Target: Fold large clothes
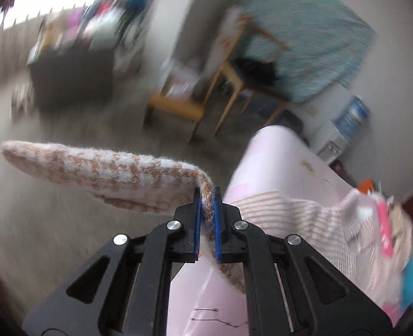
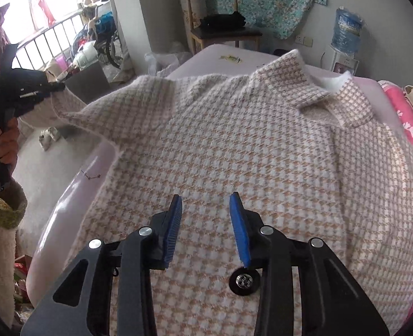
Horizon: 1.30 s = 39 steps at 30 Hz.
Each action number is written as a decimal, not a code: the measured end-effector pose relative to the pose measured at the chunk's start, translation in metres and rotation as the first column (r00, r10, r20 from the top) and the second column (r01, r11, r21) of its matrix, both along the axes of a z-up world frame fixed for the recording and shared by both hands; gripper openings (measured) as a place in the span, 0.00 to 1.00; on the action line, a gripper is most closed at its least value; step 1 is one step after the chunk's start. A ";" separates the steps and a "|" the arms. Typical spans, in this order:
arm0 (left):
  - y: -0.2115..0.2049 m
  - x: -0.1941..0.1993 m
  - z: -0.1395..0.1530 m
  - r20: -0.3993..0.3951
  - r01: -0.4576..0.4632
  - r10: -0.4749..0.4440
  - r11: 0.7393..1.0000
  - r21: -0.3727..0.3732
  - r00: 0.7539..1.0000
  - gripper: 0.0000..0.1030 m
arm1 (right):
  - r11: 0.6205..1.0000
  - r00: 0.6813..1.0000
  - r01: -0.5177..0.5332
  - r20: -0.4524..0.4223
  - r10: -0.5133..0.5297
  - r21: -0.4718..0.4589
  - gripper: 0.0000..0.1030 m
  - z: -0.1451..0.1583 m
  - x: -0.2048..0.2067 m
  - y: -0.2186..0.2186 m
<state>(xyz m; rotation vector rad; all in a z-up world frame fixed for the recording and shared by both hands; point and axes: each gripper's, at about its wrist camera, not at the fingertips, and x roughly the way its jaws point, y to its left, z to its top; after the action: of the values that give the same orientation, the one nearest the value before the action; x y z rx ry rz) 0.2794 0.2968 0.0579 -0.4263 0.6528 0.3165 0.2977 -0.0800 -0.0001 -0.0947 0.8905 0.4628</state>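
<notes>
A large pink-and-tan houndstooth coat (image 2: 220,145) lies spread on a pink mattress (image 2: 75,196), collar at the far right. My left gripper (image 1: 208,196) is shut on the coat's sleeve (image 1: 94,170), which hangs out over the floor beyond the mattress edge. In the right wrist view the left gripper (image 2: 58,86) holds that sleeve up at the far left. My right gripper (image 2: 206,204) is open and empty, hovering just above the coat's body near a dark button (image 2: 244,280).
A wooden chair (image 2: 220,19) with dark clothes stands beyond the mattress. A water dispenser (image 2: 345,44) is at the back right. Pink bedding (image 2: 408,117) lies at the right edge. A wheelchair (image 2: 105,39) and clutter stand by the window railing.
</notes>
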 end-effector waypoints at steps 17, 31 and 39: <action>-0.268 -0.035 -0.086 -0.301 0.687 -0.644 0.724 0.057 0.704 0.49 | 0.954 0.949 0.299 -0.101 -0.299 -0.006 0.41 0.004 -0.054 -0.183; -0.182 -0.034 -0.090 -0.265 0.413 -0.378 0.906 0.092 0.887 0.63 | 0.991 0.986 0.015 -0.168 0.007 0.133 0.41 0.030 0.037 -0.095; -0.165 -0.014 -0.111 -0.288 0.329 -0.304 0.943 0.043 0.908 0.49 | 0.987 0.974 -0.156 -0.174 0.148 -0.032 0.41 0.006 0.123 0.041</action>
<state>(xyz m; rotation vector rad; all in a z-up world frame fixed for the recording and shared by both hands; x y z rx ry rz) 0.2652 0.1320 -0.0528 -0.1823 0.9659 0.0940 0.4210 -0.0395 0.0064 -0.1677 1.0677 0.5999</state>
